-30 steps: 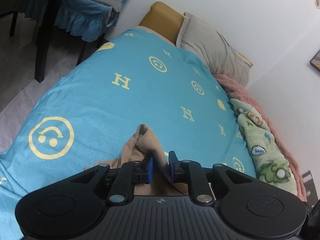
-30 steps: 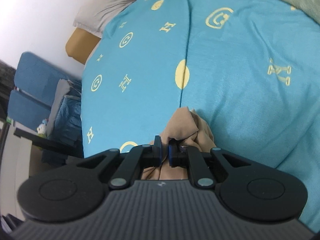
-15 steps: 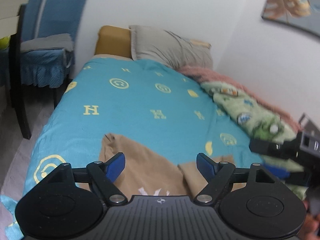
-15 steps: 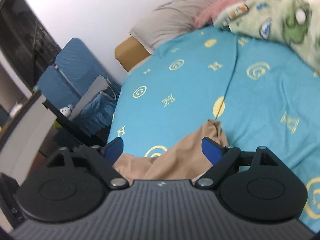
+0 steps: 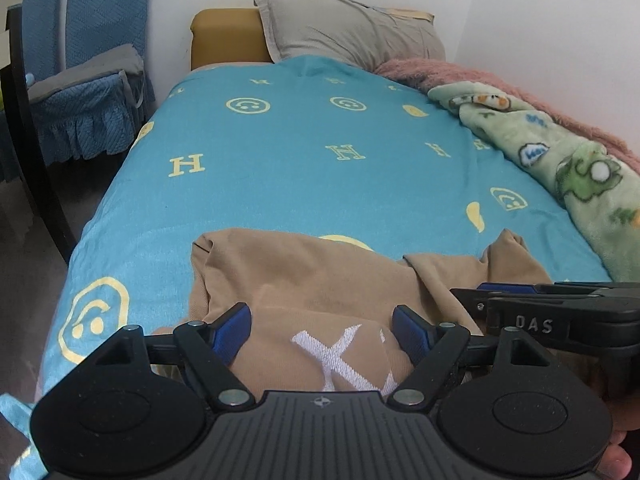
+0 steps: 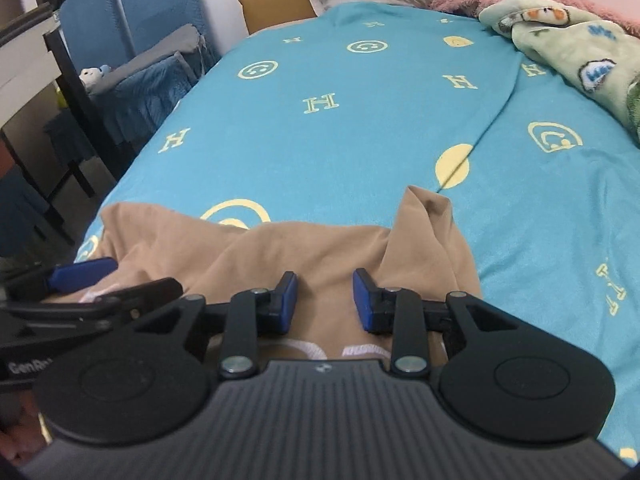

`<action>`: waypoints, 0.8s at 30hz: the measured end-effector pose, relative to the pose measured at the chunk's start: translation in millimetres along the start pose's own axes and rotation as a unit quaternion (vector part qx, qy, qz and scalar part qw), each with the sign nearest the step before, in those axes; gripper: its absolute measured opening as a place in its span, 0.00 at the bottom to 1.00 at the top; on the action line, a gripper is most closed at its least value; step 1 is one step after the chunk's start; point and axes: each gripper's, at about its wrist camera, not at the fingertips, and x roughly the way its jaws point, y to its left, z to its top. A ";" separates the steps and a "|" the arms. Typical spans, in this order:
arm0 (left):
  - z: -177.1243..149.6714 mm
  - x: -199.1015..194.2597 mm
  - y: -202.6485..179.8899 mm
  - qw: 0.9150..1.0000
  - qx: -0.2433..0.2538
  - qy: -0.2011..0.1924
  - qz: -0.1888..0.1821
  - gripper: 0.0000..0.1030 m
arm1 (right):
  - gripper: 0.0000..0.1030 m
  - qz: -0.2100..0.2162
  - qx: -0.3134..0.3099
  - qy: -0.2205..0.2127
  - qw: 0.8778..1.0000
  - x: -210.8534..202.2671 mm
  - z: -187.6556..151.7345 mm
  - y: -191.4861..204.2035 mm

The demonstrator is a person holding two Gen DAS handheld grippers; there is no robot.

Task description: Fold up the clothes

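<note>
Tan fabric of one garment (image 5: 320,280) lies rumpled across the near end of the bed (image 5: 304,168), on a turquoise cover printed with yellow letters and smiley faces; white embroidered marks (image 5: 340,356) show on its nearest fold. Two tongs hover over it side by side. The left tongs (image 5: 322,330) stand wide, blue pads apart with cloth lying below and between them but not pinched. The right tongs (image 6: 325,300) are narrower and closing, the cloth beneath the gap, the pads not pressing it. One grey pillow (image 5: 352,28) rests at the head against a mustard headboard (image 5: 226,38). Two blankets, one green with cartoon prints (image 5: 560,160) and one pink (image 5: 460,70), are bunched along the wall side. Two blue-covered chairs (image 6: 132,32) stand beside the bed.
</note>
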 end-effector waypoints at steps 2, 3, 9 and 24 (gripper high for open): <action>-0.5 -9.6 -0.2 1.000 -0.008 -0.006 -0.005 0.77 | 0.32 0.002 0.010 -0.004 1.000 -11.9 -1.8 -0.7; -1.3 -15.8 -1.8 1.000 -0.008 -0.009 -0.005 0.77 | 0.32 0.003 0.014 -0.007 1.000 -18.1 -3.7 -0.6; -15.2 -60.2 -14.3 0.999 -0.013 -0.033 -0.003 0.77 | 0.35 -0.007 0.019 -0.017 1.000 -58.4 -16.4 6.9; -46.4 -62.5 -30.6 0.999 0.018 -0.019 0.044 0.79 | 0.77 -0.021 0.027 -0.028 0.999 -96.3 -38.5 9.1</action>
